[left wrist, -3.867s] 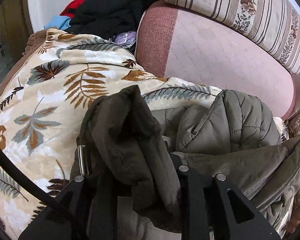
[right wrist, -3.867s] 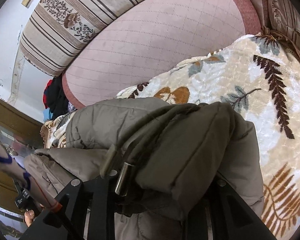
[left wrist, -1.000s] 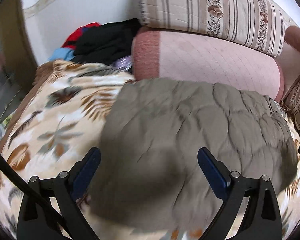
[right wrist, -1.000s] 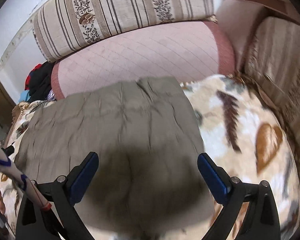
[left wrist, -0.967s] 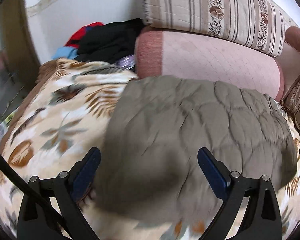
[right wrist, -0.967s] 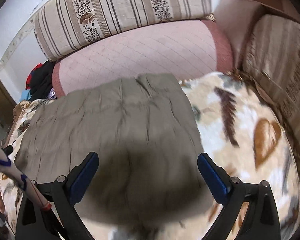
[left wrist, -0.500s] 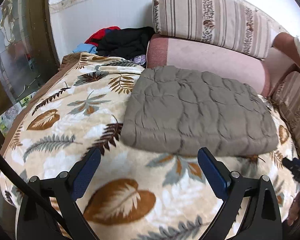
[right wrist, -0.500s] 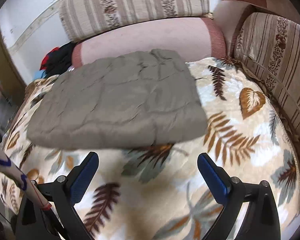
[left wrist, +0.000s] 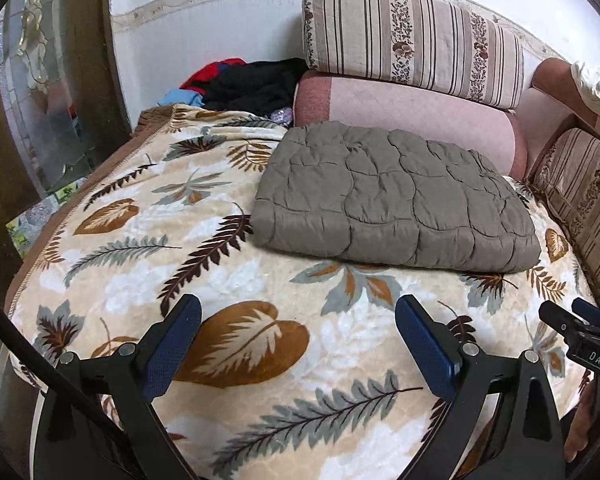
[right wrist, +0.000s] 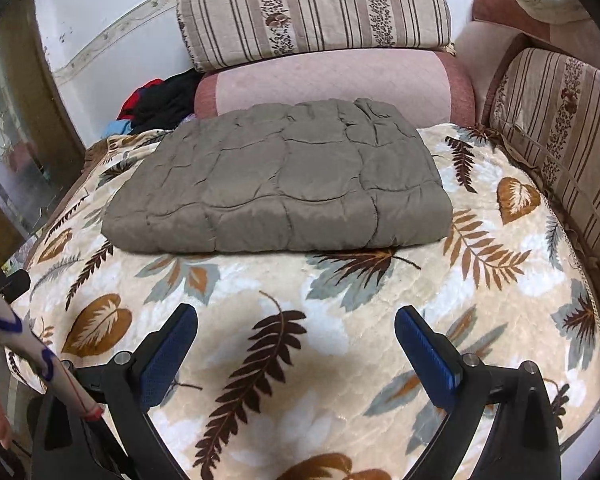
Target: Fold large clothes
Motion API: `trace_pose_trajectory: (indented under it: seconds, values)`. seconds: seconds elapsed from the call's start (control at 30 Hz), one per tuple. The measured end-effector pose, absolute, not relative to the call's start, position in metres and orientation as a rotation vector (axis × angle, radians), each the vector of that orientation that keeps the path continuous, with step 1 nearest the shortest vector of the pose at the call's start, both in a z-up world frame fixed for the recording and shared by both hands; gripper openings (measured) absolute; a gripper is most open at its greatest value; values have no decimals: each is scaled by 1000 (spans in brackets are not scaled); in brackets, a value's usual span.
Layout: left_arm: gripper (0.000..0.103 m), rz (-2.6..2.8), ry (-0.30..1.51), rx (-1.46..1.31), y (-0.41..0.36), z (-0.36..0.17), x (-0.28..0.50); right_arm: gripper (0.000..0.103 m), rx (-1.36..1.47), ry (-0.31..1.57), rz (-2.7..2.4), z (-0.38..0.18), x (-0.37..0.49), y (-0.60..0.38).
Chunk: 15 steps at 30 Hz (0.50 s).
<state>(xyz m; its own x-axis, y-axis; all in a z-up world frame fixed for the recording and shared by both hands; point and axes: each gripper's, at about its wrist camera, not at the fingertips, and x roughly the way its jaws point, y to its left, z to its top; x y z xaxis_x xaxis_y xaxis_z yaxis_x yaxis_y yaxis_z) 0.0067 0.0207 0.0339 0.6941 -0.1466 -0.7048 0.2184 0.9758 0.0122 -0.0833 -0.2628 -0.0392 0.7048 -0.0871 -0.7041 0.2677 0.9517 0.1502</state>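
Observation:
A grey-brown quilted jacket [left wrist: 392,200] lies folded into a flat rectangle on the leaf-patterned blanket [left wrist: 236,304], close to the pink bolster. It also shows in the right wrist view [right wrist: 280,192]. My left gripper [left wrist: 298,344] is open and empty, held back above the blanket's near part, well short of the jacket. My right gripper [right wrist: 296,344] is open and empty too, likewise back from the jacket. The right gripper's tip [left wrist: 580,332] shows at the right edge of the left wrist view.
A pink bolster [left wrist: 412,108] and a striped floral cushion [left wrist: 412,40] lie behind the jacket. A pile of black, red and blue clothes [left wrist: 244,84] sits in the back left corner. A striped cushion [right wrist: 560,128] lines the right side. A glass-panelled door [left wrist: 40,80] stands at left.
Both grippers let go of the jacket and opened. They have pulled back and up, so the folded jacket now lies farther off on the blanket.

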Motion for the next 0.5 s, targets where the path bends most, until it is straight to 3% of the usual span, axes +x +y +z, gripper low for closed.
trace_pose_trajectory:
  seconds: [0.5]
  values:
    - [98, -235, 759, 114, 12, 36, -6, 101, 255, 784, -231, -47, -88, -264]
